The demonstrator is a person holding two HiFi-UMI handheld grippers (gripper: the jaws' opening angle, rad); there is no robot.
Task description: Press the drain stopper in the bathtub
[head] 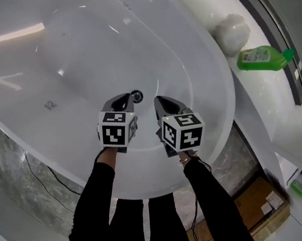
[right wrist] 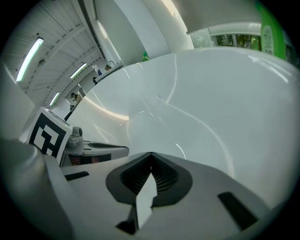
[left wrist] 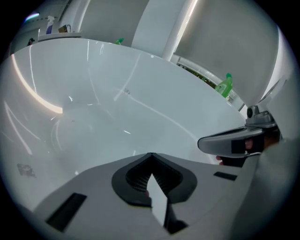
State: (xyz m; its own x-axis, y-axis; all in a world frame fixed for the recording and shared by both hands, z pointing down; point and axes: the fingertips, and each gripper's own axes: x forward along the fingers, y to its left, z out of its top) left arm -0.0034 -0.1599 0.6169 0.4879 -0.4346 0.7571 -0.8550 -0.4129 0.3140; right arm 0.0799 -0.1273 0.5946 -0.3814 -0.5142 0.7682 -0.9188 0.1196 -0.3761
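Observation:
In the head view I look down into a white bathtub [head: 200, 69]. The round chrome drain stopper [head: 137, 96] sits in its floor. My left gripper [head: 126, 99] hangs over the tub with its tip just left of the stopper; whether it touches I cannot tell. My right gripper [head: 158, 100] hovers a little right of and nearer than the stopper. In the left gripper view the left gripper [left wrist: 151, 155] has its jaws shut with nothing between them. The right gripper [right wrist: 151, 154] is shut and empty too. The stopper is hidden in both gripper views.
A green bottle [head: 263, 58] lies on the white ledge right of the tub, beside a white rounded object [head: 232, 33]. A cardboard box [head: 264, 207] and a small green bottle [head: 298, 188] sit on the floor at lower right. Cables [head: 39, 169] run under the tub's left rim.

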